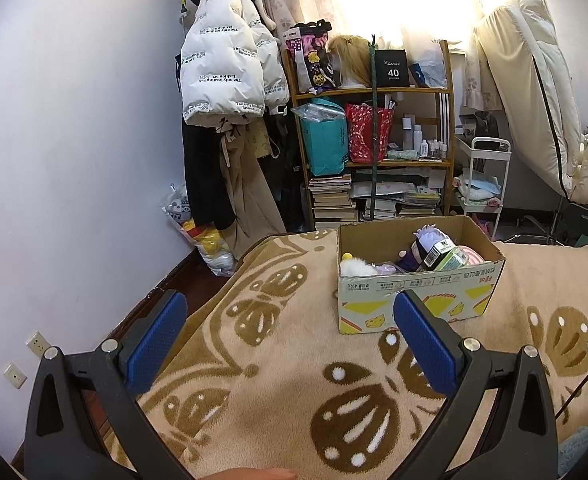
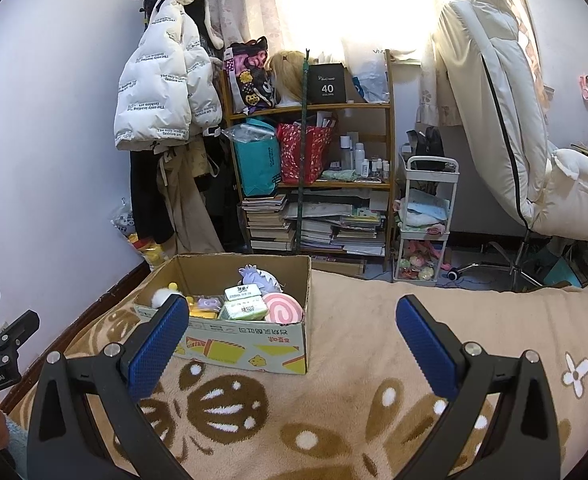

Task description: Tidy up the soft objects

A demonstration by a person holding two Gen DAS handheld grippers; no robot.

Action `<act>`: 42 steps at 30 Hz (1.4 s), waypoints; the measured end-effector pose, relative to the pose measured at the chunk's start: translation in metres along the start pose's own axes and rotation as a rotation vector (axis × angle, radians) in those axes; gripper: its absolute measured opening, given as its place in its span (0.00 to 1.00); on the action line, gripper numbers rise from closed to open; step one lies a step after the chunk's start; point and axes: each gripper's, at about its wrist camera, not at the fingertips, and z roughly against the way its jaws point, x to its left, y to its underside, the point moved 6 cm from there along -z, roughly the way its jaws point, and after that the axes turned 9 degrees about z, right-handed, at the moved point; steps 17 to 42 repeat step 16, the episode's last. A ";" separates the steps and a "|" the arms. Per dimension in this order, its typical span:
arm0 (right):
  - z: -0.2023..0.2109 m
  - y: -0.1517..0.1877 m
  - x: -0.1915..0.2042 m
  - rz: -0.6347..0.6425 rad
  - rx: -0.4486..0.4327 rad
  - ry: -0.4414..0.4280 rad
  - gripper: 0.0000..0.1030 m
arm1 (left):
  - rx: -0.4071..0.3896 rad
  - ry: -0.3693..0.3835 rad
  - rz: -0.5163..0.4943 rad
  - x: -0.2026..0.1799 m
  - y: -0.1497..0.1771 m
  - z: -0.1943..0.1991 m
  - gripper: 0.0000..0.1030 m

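Broadly, largest to smallest:

Bed: covered by a tan blanket with a brown butterfly pattern; carries the box.
Chair: cream, padded, reclined, at the right beyond the bed.
Shelf: wooden, against the far wall under the window; crammed with bags, bottles and stacked books.
Jacket: white, puffy, printed with text, hanging on the wall left of the shelf.
Box: open cardboard, standing on the bed toward its far edge; holds the soft toys.
Soft toys: inside the box, with a purple-haired doll at the back, a pink swirl cushion at the right, a white fluffy one at the left, green cartons between.
Right gripper: above the blanket, jaws spread wide, nothing between them.
Left gripper: above the blanket short of the box, jaws spread wide, holding nothing.
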 end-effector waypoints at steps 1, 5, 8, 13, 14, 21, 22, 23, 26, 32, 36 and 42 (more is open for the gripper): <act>-0.001 0.001 -0.001 0.002 0.002 -0.001 1.00 | 0.000 0.000 0.000 0.000 0.000 0.000 0.99; 0.000 0.000 0.000 0.000 0.000 -0.001 1.00 | 0.000 -0.002 0.000 0.000 0.000 0.000 0.99; 0.000 0.001 -0.001 0.001 0.001 0.000 1.00 | -0.001 -0.003 0.000 0.000 0.001 -0.001 0.99; 0.000 0.000 -0.001 0.001 0.001 -0.001 1.00 | 0.002 -0.002 0.007 0.003 0.002 -0.002 0.99; 0.000 0.000 -0.001 0.001 0.002 -0.001 1.00 | 0.003 -0.002 0.007 0.003 0.001 -0.003 0.99; 0.000 0.000 -0.001 0.001 0.002 0.000 1.00 | 0.002 -0.001 0.008 0.003 0.001 -0.003 0.99; 0.000 0.000 -0.001 0.001 0.002 0.000 1.00 | 0.002 -0.001 0.008 0.003 0.001 -0.003 0.99; 0.000 0.000 -0.001 0.001 0.002 0.000 1.00 | 0.002 -0.001 0.008 0.003 0.001 -0.003 0.99; 0.000 0.000 -0.001 0.001 0.002 0.000 1.00 | 0.002 -0.001 0.008 0.003 0.001 -0.003 0.99; 0.000 0.000 -0.001 0.001 0.002 0.000 1.00 | 0.002 -0.001 0.008 0.003 0.001 -0.003 0.99; 0.000 0.000 -0.001 0.001 0.002 0.000 1.00 | 0.002 -0.001 0.008 0.003 0.001 -0.003 0.99; 0.000 0.000 -0.001 0.001 0.002 0.000 1.00 | 0.002 -0.001 0.008 0.003 0.001 -0.003 0.99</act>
